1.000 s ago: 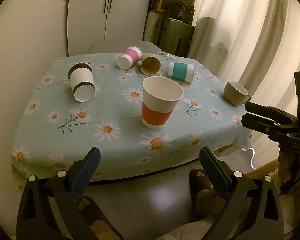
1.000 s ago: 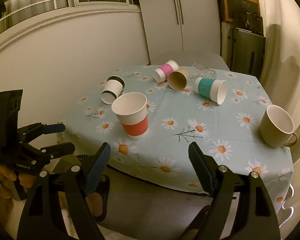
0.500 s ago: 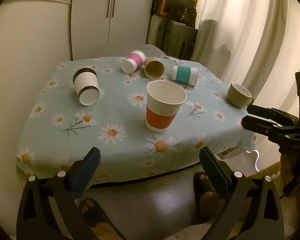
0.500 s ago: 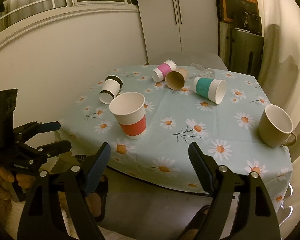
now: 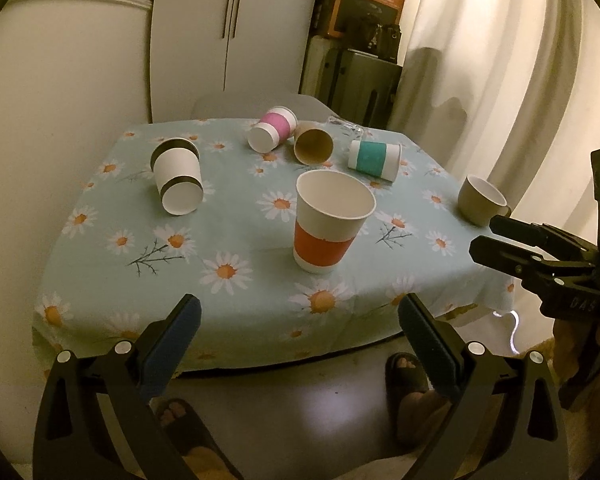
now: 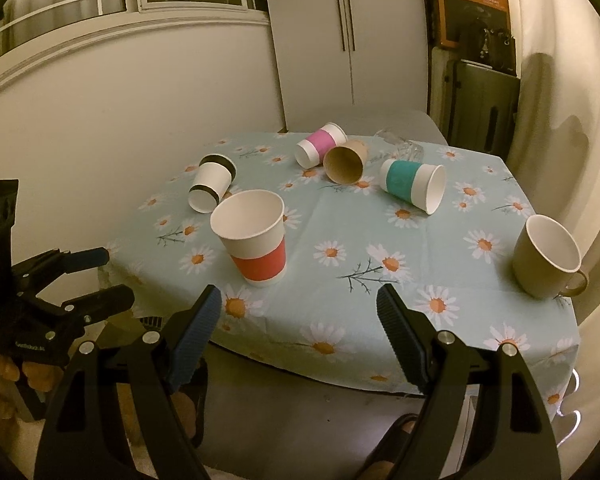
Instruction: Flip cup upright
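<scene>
The orange-banded paper cup [image 5: 327, 224] is standing upright on the desk [image 5: 236, 240], mouth up, close to the near edge and on the daisy-print cloth. Behind it, 4 paper cups are lying on their sides: the black-banded cup [image 5: 178, 176] toward the left, the pink-banded cup [image 5: 273, 128] and the brown cup [image 5: 313, 146] touching or almost touching each other near the far edge, and the teal-banded cup [image 5: 374, 159] just to the right of them. A clear glass object [image 6: 400, 145] is lying behind the brown cup, too faint to tell more. The beige mug [image 6: 548, 258] is sitting upright near the right edge, its handle pointing right.

The left tool [image 5: 298, 334] is hovering off the near edge of the desk with its jaws spread wide, gripping nothing. The right tool [image 6: 300, 320] is also hanging short of the desk edge, jaws equally wide apart and empty. Both are well apart from every cup. Below the desk edge, sandaled feet [image 5: 406, 376] are showing on the floor.
</scene>
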Motion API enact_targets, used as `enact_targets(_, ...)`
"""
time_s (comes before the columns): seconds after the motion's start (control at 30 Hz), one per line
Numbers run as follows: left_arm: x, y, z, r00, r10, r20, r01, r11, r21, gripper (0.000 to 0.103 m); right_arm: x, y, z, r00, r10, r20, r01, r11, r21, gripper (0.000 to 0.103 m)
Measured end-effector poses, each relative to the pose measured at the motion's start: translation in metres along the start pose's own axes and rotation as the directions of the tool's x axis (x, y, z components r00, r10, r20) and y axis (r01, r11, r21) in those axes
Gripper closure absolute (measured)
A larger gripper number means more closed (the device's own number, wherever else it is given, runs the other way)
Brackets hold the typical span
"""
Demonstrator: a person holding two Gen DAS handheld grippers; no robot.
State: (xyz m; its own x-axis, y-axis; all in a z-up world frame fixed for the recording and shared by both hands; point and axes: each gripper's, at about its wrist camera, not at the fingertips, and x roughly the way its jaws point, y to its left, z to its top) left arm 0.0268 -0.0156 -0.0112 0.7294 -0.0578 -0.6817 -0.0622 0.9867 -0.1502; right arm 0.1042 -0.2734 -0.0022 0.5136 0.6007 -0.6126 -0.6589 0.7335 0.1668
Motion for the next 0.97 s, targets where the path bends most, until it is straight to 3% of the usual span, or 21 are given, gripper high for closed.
enact_targets(0.97, -0.0012, -0.0055, -0.0004, 1.0, 0.028, 0.01, -0.028, 0.999, 0.017, 0.007, 0.0033, 0.0044, 0.0008, 1.0, 0.002, -0.007, -0.002, 1.0, 0.006, 0.024)
